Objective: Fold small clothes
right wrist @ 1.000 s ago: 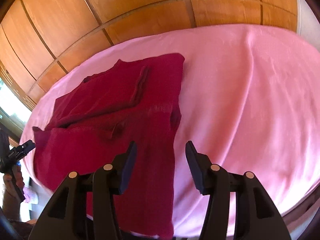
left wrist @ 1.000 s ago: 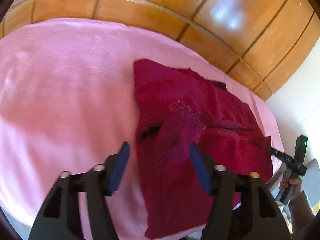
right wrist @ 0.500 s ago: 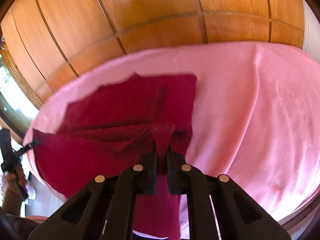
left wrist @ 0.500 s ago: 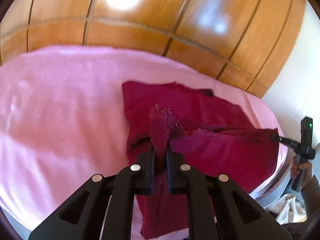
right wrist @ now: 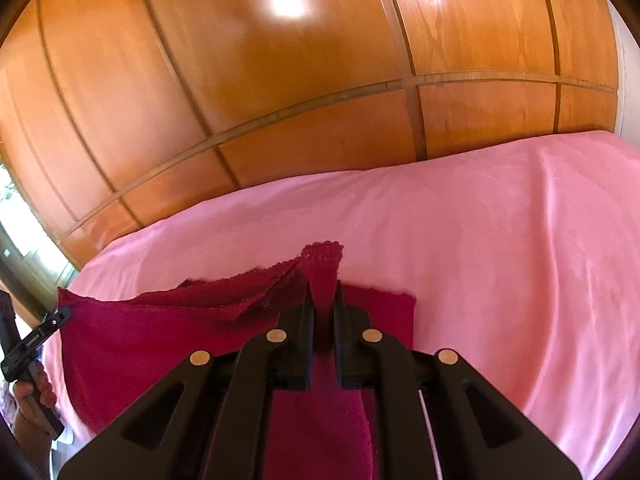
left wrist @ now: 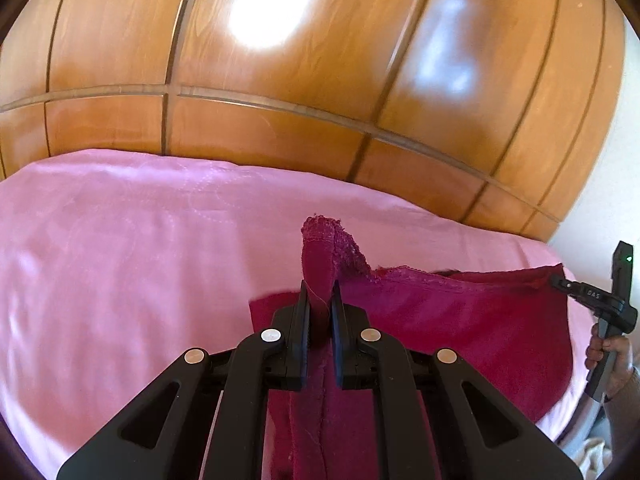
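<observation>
Both claws, left claw (left wrist: 320, 300) and right claw (right wrist: 322, 300), are pinching the crimson garment (left wrist: 460, 320), its lifted edge stretching sideways between them.

The red garment's (left wrist: 460, 320) near part runs behind the fingers (left wrist: 304, 320) and off the bottom edge; the bed's (right wrist: 520, 240) near edge is cut off too.

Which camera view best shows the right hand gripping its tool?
The left wrist view: the right hand shows at the edge, fingers wrapped around the handle of the right gripper, which pinches the red garment. The right wrist view shows only that gripper's jaws, no hand.
</observation>
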A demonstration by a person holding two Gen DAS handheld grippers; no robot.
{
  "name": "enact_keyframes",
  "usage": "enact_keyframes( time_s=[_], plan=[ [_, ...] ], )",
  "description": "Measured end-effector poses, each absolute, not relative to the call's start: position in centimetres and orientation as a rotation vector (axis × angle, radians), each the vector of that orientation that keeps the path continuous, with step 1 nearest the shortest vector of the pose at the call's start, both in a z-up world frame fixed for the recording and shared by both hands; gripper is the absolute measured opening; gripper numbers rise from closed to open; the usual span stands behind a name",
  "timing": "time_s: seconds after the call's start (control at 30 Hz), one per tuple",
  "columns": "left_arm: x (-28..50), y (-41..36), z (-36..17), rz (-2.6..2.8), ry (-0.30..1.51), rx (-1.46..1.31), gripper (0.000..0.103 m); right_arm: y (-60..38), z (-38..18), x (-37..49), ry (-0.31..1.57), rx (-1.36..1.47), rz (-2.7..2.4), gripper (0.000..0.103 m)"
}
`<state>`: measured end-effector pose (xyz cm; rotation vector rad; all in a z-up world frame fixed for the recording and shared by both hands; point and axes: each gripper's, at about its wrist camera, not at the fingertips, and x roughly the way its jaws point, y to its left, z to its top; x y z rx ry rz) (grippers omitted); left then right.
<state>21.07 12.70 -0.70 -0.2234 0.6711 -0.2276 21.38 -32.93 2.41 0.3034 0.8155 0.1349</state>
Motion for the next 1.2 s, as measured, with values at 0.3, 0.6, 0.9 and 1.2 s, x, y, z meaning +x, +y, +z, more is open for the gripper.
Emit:
enact_keyframes(
  time_s=[0.3,0.6,0.9,1.2],
  plan=[
    [28.2,12.4,-7.3,-0.103,0.854,-0.196,0.008,-33.4,-5.9,27.2,1.01,0.3,0.043,0.007],
    [22.7,15.1,-6.9,-0.149,0.874,-0.286,0.026,-35.0,-3.7,21.7,0.971,0.373,0.149,0.055],
    [11.0,16.4,-7.5,-0.259,0.878,-0.413,0.053,-36.8,-4.8,10.0,1.029,0.501,0.217,0.06],
    [8.9,15.4,-10.1,-0.317,0.946,-0.514,0.014,-35.4,-6.3,8.5,1.067,0.494,0.208,0.023]
  ],
)
